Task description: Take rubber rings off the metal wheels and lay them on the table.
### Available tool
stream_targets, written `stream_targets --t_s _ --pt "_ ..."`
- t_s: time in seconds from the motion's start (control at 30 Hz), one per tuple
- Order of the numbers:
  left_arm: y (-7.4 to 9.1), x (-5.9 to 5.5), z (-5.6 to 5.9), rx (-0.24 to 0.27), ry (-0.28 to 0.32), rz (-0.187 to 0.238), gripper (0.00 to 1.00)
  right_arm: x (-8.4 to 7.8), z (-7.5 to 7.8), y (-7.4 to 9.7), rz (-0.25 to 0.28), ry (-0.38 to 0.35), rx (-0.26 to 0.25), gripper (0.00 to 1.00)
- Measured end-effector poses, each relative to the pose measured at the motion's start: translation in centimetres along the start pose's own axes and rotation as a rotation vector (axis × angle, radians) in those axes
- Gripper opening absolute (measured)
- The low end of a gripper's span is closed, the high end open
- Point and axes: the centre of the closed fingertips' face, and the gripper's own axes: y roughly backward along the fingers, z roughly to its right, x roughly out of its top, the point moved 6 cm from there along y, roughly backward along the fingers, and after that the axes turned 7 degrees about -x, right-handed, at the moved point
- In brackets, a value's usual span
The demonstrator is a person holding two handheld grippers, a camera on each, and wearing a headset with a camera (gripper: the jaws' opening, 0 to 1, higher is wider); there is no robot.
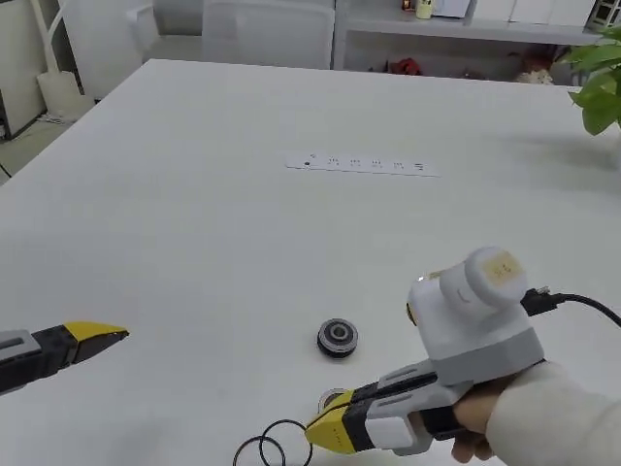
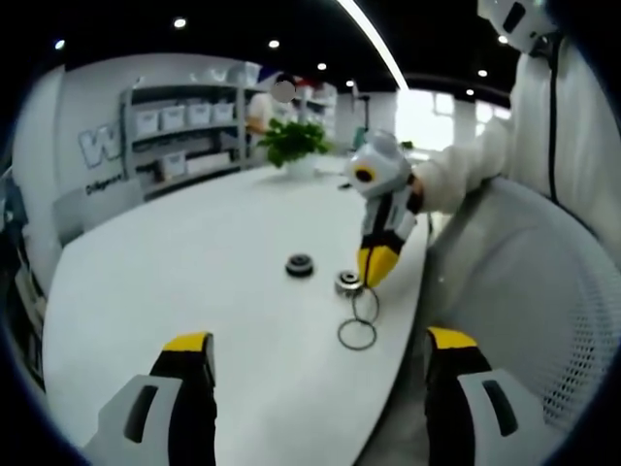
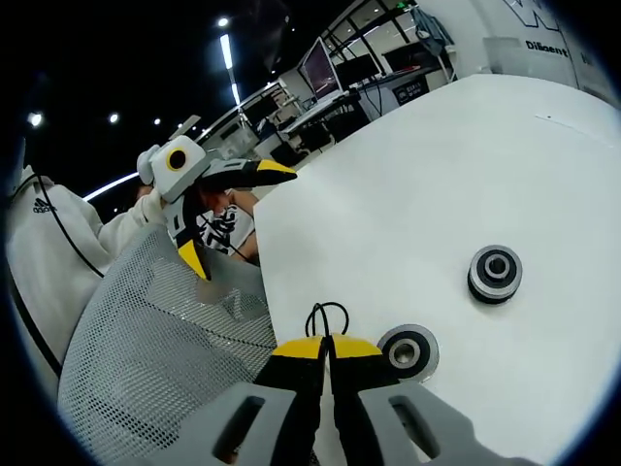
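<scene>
Already two thin black rubber rings (image 1: 272, 445) lie as overlapping loops on the white counter (image 1: 213, 243), close to its near edge. Just beside them sits a metal wheel (image 3: 408, 351) with a bright, bare-looking rim, so that one seems stripped. The second wheel (image 3: 495, 272), a little farther in, has a dark band around it, which I take to be rubber not yet removed; that is the work left.

The right gripper (image 3: 330, 348) points at the loops with its jaws closed together. A loop meets the tips, though whether it is pinched or merely touching I cannot tell. The left gripper (image 2: 320, 342) hangs well apart to the side, jaws spread wide and holding nothing. Farther back on the counter lie a white power strip (image 1: 361, 164) and a leafy plant (image 1: 597, 87).
</scene>
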Motion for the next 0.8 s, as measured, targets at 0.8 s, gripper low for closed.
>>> stream_targets --t_s 0.8 --pt "0.04 -0.46 0.25 0.016 -0.007 -0.025 0.88 -0.58 0.44 -0.44 -0.045 0.091 -0.074 0.02"
